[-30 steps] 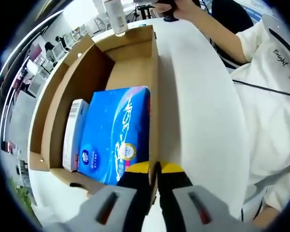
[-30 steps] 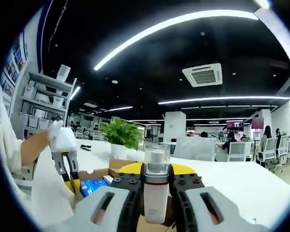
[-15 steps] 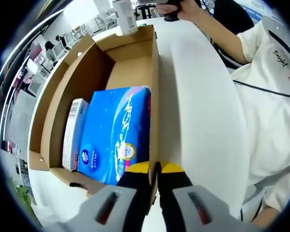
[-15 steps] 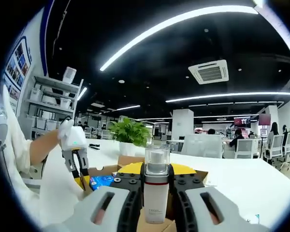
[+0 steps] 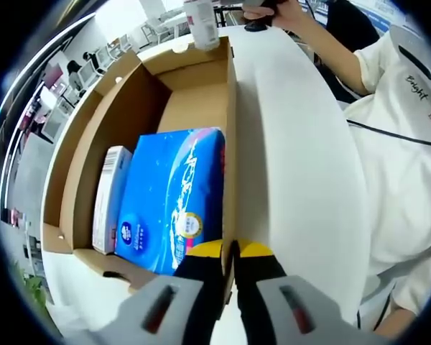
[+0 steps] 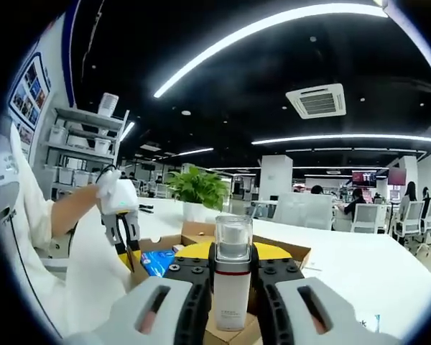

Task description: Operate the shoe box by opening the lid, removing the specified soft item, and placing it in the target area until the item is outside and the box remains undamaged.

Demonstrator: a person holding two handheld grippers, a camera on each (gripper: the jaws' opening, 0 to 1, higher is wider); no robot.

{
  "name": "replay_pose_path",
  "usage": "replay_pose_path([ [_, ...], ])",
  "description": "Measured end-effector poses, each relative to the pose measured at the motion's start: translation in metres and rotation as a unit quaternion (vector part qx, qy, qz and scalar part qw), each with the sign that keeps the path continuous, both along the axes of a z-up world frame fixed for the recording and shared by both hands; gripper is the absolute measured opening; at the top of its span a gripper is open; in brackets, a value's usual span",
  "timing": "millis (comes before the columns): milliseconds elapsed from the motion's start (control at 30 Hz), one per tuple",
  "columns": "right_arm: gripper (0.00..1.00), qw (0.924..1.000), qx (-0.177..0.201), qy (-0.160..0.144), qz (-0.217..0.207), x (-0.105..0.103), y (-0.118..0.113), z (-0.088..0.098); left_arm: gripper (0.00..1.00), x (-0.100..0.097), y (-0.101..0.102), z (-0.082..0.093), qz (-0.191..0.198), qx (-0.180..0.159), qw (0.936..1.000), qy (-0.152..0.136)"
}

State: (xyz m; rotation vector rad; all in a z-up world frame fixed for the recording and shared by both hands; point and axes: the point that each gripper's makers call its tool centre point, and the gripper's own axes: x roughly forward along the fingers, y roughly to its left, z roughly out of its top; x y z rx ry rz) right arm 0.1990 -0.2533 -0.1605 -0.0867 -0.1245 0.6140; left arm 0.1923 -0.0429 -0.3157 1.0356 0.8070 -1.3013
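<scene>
An open cardboard shoe box (image 5: 122,108) lies on the white table (image 5: 294,165). Inside it are a soft blue tissue pack (image 5: 172,194) and a small white carton (image 5: 111,198) to its left. My left gripper (image 5: 230,249) is shut on the box's near right wall, beside the pack's corner. My right gripper (image 6: 232,269) is shut on an upright white bottle (image 6: 232,295) with a clear cap and red band. That bottle (image 5: 202,16) hangs above the box's far end. From the right gripper view, the left gripper (image 6: 129,248), the box (image 6: 291,251) and the blue pack (image 6: 156,262) lie below.
A person in a white shirt (image 5: 395,144) stands along the table's right side. A potted plant (image 6: 199,188) stands beyond the box, with shelves (image 6: 79,144) at the far left. Office chairs and seated people (image 6: 359,215) fill the background right.
The right gripper has carried the bottle rightward across the box's far end as seen from the left gripper. The left gripper keeps its hold on the box wall; the box's contents have not moved.
</scene>
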Motion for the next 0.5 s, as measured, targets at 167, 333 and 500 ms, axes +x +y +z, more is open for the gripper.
replay_pose_path([
  [167, 0.18, 1.0000, -0.005, 0.004, 0.005, -0.0036, 0.0016, 0.0002, 0.04, 0.0006, 0.0000, 0.0001, 0.000, -0.001, 1.0000, 0.000],
  [333, 0.18, 0.9998, -0.003, 0.021, 0.004, -0.0043, 0.0006, -0.0029, 0.04, 0.0009, -0.0002, 0.0001, 0.000, -0.001, 1.0000, -0.001],
  [500, 0.18, 0.9998, -0.007, 0.019, 0.005, -0.0068, 0.0038, -0.0005, 0.04, 0.0013, -0.0001, 0.0000, 0.000, -0.001, 1.0000, -0.002],
])
